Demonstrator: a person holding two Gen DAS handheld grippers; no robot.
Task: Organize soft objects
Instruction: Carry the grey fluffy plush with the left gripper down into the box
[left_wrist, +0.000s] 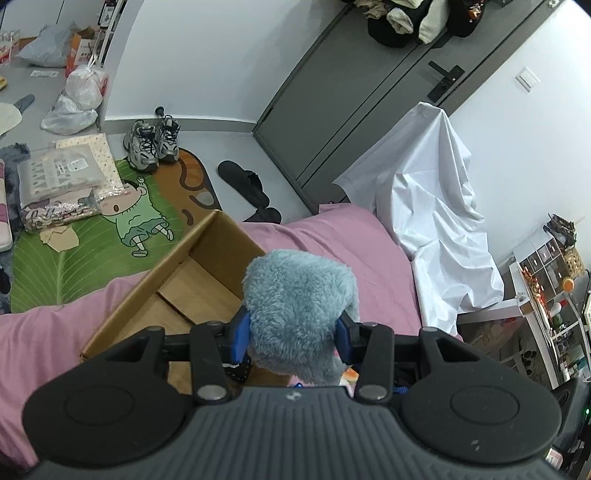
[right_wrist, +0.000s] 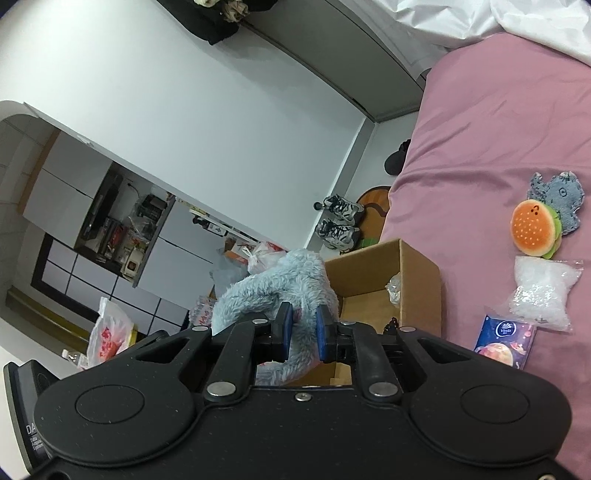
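Observation:
Both grippers hold one fluffy blue-grey plush toy above an open cardboard box that stands on a pink bed. My left gripper is shut on a thick part of the plush, its blue pads pressed into the fur. In the right wrist view my right gripper is shut on a thinner part of the same plush, just left of the box. A hamburger plush and a small grey-blue plush lie on the bed to the right.
A clear bag of white filling and a blue tissue pack lie on the bed. White sheet drapes at the bed's far end. Floor holds sneakers, black slippers, a leaf rug and packaged cloth.

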